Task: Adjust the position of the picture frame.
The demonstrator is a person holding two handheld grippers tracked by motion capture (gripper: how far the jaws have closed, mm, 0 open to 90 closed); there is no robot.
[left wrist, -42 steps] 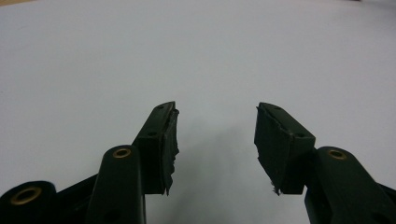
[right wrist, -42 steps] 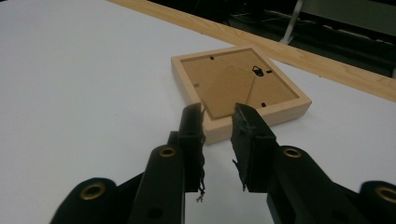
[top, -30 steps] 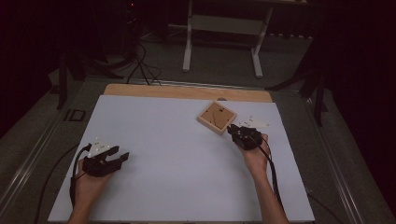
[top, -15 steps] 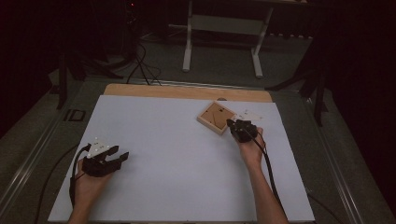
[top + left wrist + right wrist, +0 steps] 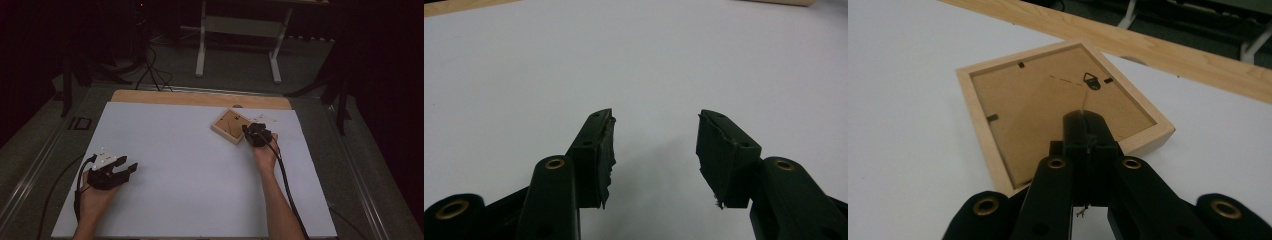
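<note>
A light wooden picture frame [image 5: 229,125] lies face down at the back right of the white table top; its brown backing and a small metal hanger [image 5: 1091,81] show. My right gripper [image 5: 248,129] sits at the frame's near right edge. In the right gripper view its jaws [image 5: 1083,119] are shut over the backing, and a thin pale sliver [image 5: 1082,104] sticks out between the tips, seen edge-on; what it is I cannot tell. My left gripper [image 5: 131,168] rests at the front left, open with nothing between its pads [image 5: 605,145].
Small white bits [image 5: 265,119] lie on the table top [image 5: 190,165] just behind the right hand. A wooden strip [image 5: 200,98] runs along the far edge. Beyond it, on the dark floor, are a metal stand [image 5: 237,25] and cables.
My right gripper has moved left and forward from beside the white bits to the frame's edge. The left hand has stayed put.
</note>
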